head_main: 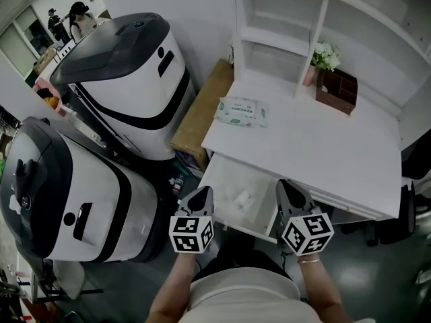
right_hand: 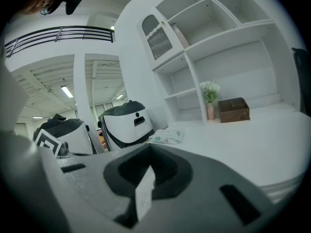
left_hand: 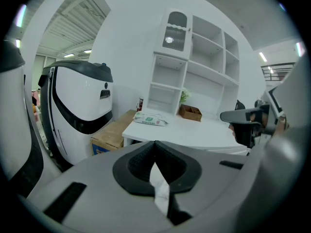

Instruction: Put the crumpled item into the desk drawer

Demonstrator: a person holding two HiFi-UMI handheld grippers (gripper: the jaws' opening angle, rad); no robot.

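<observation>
The white desk's [head_main: 316, 153] drawer [head_main: 219, 175] stands pulled out toward me. A small crumpled white item [head_main: 241, 198] lies on its floor. My left gripper [head_main: 202, 195] hovers at the drawer's left front corner, with its jaws together and nothing in them. My right gripper [head_main: 286, 188] is over the drawer's right side, under the desk's front edge, also shut and empty. In the left gripper view the left gripper [left_hand: 156, 171] shows its dark pads meeting, as does the right gripper [right_hand: 146, 178] in the right gripper view. Neither gripper view shows the crumpled item.
A pack of wipes [head_main: 242, 111] lies on the desk's left part; a wooden box [head_main: 337, 89] and a small flower pot [head_main: 323, 58] stand by the shelving. A cardboard box [head_main: 202, 113] and two large white-and-black machines [head_main: 128, 79] [head_main: 60, 200] crowd the left. A chair [head_main: 404, 207] is at the right.
</observation>
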